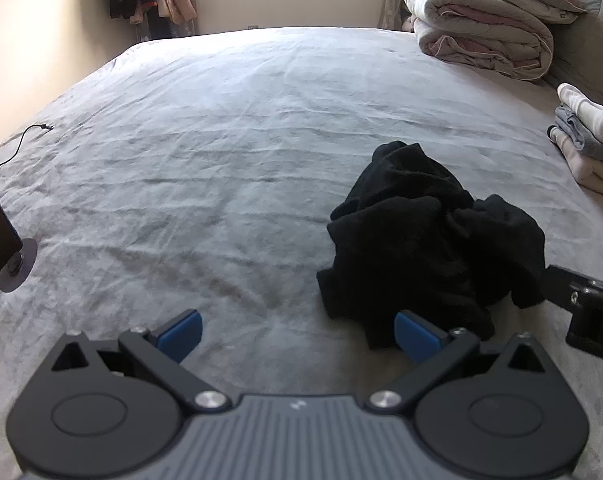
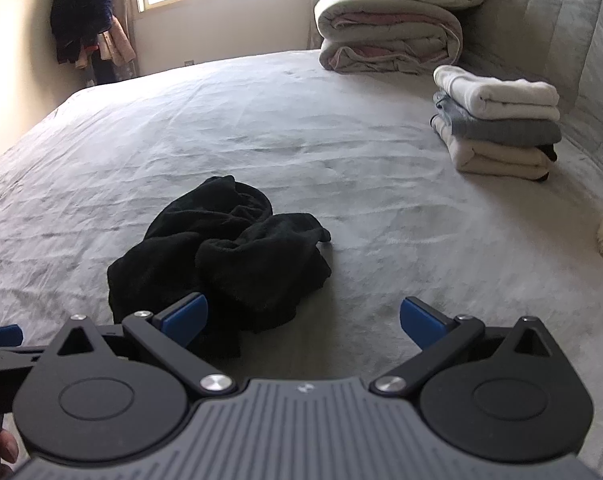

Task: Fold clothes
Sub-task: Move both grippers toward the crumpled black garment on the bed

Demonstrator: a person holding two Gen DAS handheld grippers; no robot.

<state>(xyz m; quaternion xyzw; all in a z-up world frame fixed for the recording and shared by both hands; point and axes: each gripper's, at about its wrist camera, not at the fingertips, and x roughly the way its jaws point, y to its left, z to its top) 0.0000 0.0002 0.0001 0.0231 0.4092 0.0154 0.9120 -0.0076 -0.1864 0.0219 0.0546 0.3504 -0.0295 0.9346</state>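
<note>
A crumpled black garment (image 1: 429, 236) (image 2: 225, 252) lies in a heap on the grey bed sheet (image 1: 221, 140) (image 2: 341, 152). My left gripper (image 1: 297, 332) is open, with only bare sheet between its blue pads; its right pad sits at the heap's near edge. My right gripper (image 2: 303, 322) is open too, just right of the heap, its left pad against the cloth's near edge. The right gripper's black body (image 1: 589, 312) shows at the right edge of the left wrist view. Nothing is held.
A stack of folded clothes (image 2: 497, 124) (image 1: 589, 144) stands at the right of the bed. Rolled quilts and pillows (image 2: 393, 28) (image 1: 485, 20) are piled at the far right. A cable (image 1: 17, 148) and a dark stand (image 1: 5, 248) lie at the left. Clothes (image 2: 85, 20) hang in the corner.
</note>
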